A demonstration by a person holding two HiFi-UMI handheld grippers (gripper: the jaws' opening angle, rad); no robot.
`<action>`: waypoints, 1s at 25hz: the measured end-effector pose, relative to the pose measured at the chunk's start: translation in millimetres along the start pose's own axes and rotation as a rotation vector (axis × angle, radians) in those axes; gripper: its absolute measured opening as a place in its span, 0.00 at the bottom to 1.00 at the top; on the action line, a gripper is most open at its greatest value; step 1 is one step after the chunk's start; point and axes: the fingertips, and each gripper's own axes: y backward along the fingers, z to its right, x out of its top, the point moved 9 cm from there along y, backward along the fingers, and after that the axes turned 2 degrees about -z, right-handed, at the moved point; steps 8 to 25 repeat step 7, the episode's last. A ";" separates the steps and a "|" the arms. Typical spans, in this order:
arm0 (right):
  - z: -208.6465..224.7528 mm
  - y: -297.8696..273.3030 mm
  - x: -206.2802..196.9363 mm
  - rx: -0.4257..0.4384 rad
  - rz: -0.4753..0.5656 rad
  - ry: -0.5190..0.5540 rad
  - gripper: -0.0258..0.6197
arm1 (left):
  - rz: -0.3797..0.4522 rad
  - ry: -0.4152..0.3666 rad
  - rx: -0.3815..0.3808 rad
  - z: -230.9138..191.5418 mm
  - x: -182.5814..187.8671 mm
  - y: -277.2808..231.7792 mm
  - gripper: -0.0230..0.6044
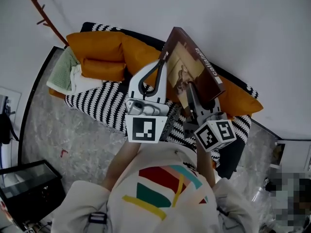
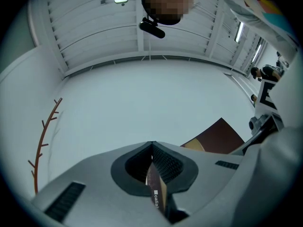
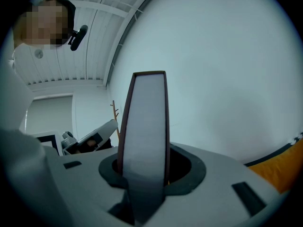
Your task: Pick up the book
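The person is holding one book (image 1: 187, 74) up in the air over the sofa (image 1: 233, 152), with two grippers gripping it, one from each side. The book is tilting, its pictured brown cover facing down toward the person and its lettered spine running along the upper right.

The left gripper (image 1: 162, 68) is reaching up to the book's left edge. In the left gripper view its jaws (image 2: 152, 148) are standing nearly together and pinching a thin brown edge of the book (image 2: 158, 188) that is carrying white lettering; more of the brown cover is showing past the jaws to the right.

The right gripper (image 1: 191, 89) is coming at the book from below, near its lower middle. In the right gripper view its jaws (image 3: 144, 162) are standing partly apart, pressing on the two covers, with the pale block of pages (image 3: 144, 126) rising upright between them.

Each gripper is carrying one marker cube, so two are showing: the left one (image 1: 146, 128) and the right one (image 1: 216, 135), both just in front of the person's pale shirt (image 1: 160, 188) with its coloured stripes.

Below the book, at least four orange cushions (image 1: 95, 45) are lying along the sofa's back, and one black-and-white striped blanket (image 1: 97, 103) is covering the seat. One folded green cloth (image 1: 65, 69) and one white cloth (image 1: 85, 83) are sitting at the sofa's left end. One brown branch-shaped rack (image 1: 41, 11) is hanging on the wall
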 end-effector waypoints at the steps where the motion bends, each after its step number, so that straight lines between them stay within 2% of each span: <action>1: -1.3 -0.5 0.3 0.003 0.001 0.001 0.28 | -0.004 0.003 0.002 -1.2 -0.3 1.0 0.05; 25: -6.8 -4.7 0.4 0.019 -0.006 0.014 0.28 | 0.002 -0.015 0.014 -7.2 0.2 1.6 0.05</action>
